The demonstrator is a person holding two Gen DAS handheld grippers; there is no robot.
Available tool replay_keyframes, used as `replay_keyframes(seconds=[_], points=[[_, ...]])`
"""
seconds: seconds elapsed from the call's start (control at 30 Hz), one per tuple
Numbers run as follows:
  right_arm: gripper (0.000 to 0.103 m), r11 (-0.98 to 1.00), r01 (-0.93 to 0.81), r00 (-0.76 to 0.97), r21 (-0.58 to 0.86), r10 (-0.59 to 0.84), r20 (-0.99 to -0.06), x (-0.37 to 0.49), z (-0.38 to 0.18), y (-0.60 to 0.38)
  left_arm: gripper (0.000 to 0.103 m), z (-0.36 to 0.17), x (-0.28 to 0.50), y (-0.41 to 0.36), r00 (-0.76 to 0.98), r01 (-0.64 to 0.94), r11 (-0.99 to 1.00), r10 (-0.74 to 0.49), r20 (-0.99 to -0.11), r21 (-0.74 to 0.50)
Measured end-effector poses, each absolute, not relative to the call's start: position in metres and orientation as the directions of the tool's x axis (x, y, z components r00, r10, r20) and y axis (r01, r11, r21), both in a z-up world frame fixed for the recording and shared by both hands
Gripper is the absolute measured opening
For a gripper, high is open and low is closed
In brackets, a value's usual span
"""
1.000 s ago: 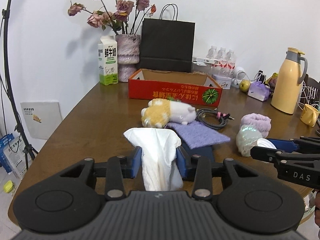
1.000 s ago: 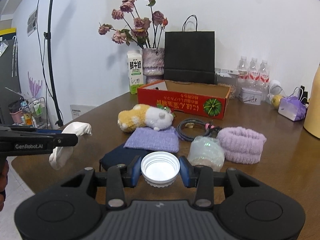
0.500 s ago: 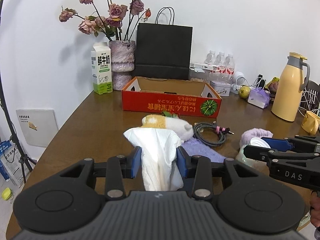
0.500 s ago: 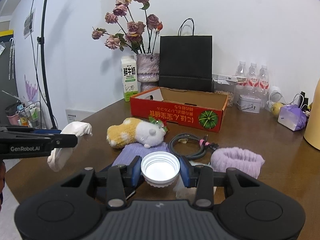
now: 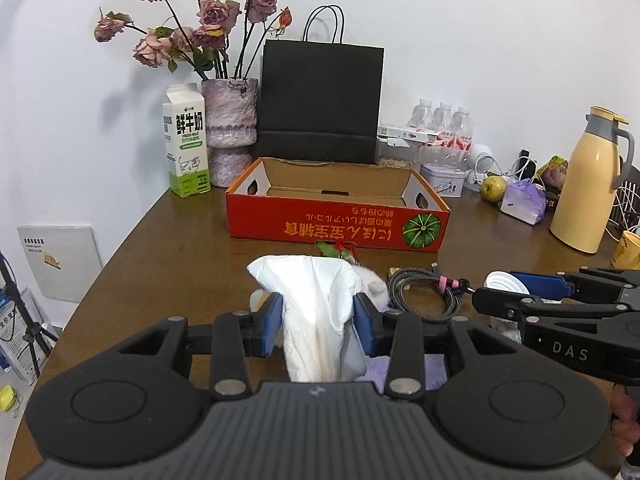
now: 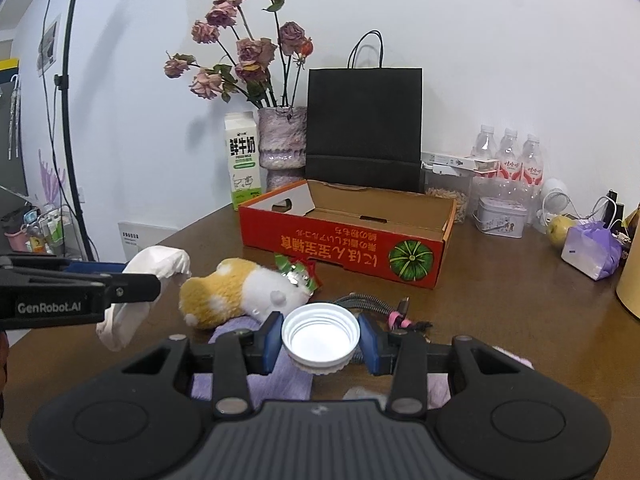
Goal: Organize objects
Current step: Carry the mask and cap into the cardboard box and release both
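Observation:
My left gripper (image 5: 318, 322) is shut on a crumpled white tissue (image 5: 316, 312), carried above the brown table. In the right wrist view that tissue (image 6: 160, 264) hangs from the left gripper at the left edge. My right gripper (image 6: 320, 338) is shut on a white plastic lid (image 6: 320, 336), open side up; the lid (image 5: 502, 282) also shows at the right of the left wrist view. Ahead stands an open red cardboard box (image 5: 340, 224) (image 6: 344, 240), nothing visible inside. A yellow-and-white plush toy (image 6: 240, 294) lies below, between the grippers and the box.
A coiled cable (image 5: 424, 292), purple cloth (image 6: 256, 372) and purple fuzzy band lie near the plush. Behind the box stand a milk carton (image 5: 186, 144), a flower vase (image 5: 230, 120), a black paper bag (image 5: 320, 100) and water bottles (image 6: 508, 160). A yellow thermos (image 5: 588, 184) stands right.
Both grippers have moved forward towards the red box, each keeping its hold. The plush, cloth and cable have slid down under the grippers in both views.

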State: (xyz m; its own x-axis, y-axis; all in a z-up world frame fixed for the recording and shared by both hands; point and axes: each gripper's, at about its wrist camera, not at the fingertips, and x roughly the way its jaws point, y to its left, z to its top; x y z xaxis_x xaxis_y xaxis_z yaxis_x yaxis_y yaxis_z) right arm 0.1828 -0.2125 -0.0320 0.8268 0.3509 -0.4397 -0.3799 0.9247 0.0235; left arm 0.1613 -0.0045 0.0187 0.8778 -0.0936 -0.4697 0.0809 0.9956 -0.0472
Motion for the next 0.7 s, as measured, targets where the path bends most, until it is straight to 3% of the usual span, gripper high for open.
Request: replay_keyframes(seconds=[0.7], points=[[0.039,0.933,-0.359,0.839,0.028,0.336,-0.428,0.278,-0.019,-0.207,0.039,0.033,0.261,-0.015,0.881,0.110,0.993,-0.119,-0.458,-0.047]])
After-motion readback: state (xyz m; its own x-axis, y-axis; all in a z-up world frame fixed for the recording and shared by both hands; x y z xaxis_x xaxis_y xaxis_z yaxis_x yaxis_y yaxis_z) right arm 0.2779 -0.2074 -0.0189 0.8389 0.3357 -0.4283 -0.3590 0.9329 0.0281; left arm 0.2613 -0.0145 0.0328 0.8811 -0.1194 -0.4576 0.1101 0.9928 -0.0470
